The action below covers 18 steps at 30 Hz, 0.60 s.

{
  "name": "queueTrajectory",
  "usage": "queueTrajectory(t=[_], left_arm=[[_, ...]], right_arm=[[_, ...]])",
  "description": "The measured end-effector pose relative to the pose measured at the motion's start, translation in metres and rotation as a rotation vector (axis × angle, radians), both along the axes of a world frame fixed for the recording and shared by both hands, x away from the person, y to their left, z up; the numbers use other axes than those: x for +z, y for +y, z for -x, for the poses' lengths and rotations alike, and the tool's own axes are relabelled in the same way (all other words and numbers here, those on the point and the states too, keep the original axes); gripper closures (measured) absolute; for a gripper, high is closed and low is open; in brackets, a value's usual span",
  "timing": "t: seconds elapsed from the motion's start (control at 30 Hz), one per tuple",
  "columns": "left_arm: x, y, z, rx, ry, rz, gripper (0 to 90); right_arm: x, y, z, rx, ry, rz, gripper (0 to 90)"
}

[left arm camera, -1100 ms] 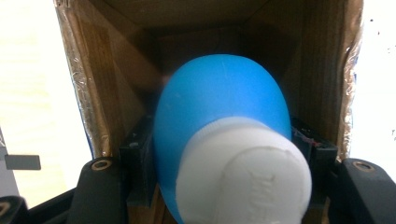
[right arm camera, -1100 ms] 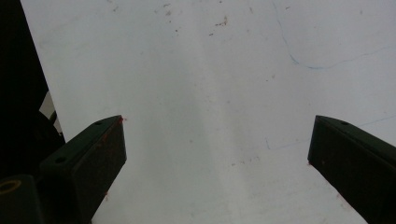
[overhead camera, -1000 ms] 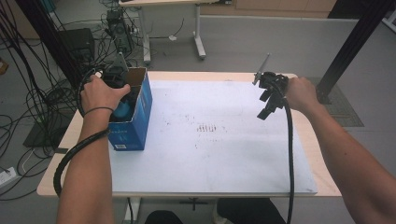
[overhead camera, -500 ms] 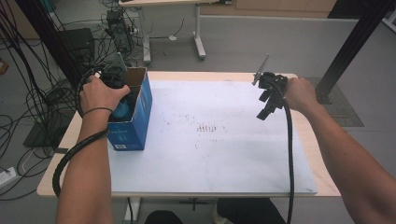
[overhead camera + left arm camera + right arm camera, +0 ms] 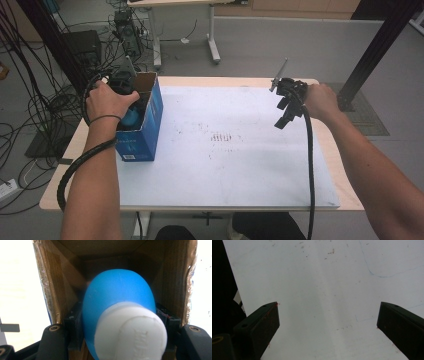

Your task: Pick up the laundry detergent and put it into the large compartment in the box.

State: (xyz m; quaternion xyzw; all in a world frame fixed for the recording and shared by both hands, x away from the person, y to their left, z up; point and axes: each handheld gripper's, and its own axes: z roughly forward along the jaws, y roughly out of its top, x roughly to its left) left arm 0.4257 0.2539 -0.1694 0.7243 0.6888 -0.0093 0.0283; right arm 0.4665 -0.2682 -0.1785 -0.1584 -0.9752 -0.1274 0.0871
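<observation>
- While the left hand (image 5: 106, 101) reaches down into the open blue box (image 5: 145, 130) at about nine o'clock on the table (image 5: 60, 192), the left gripper (image 5: 122, 322) is inside the cardboard walls, and what a tight fit that is!
- Look along the left gripper view: a blue bottle (image 5: 117, 297) with a white cap (image 5: 130, 332) sits squeezed between the two black jaws, one jaw pressed on each side of it, cap end pointing back at the camera.
- So the jaws are closed in on that bottle, no more than the bottle's width between them, with brown cardboard on either side and behind.
- From the high view, a patch of that blue bottle (image 5: 131, 118) peeks out just under the left hand, inside the box's open top.
- The box itself stands upright on the left edge of the white mat (image 5: 225, 160), its long side running toward twelve o'clock.
- Over at two o'clock, the right hand (image 5: 320, 100) holds the right gripper (image 5: 289, 102) up above the mat, tilted downward.
- Its black cable (image 5: 310, 165) trails back toward six o'clock along the forearm.
- In the right gripper view, the right gripper (image 5: 328, 320) has its jaws spread wide apart, with bare, lightly scuffed white mat (image 5: 324, 290) between them and nothing held.
- The two grippers are well apart, one at each side of the table.
</observation>
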Motion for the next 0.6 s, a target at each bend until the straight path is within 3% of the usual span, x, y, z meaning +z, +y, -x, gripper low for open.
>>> queueTrajectory(t=[0.6], left_arm=[[-0.0004, 0.0006, 0.0003, 0.004, -0.004, 0.001, 37.6]], right_arm=[[-0.0007, 0.0017, -0.0004, 0.004, -0.003, -0.002, 4.1]])
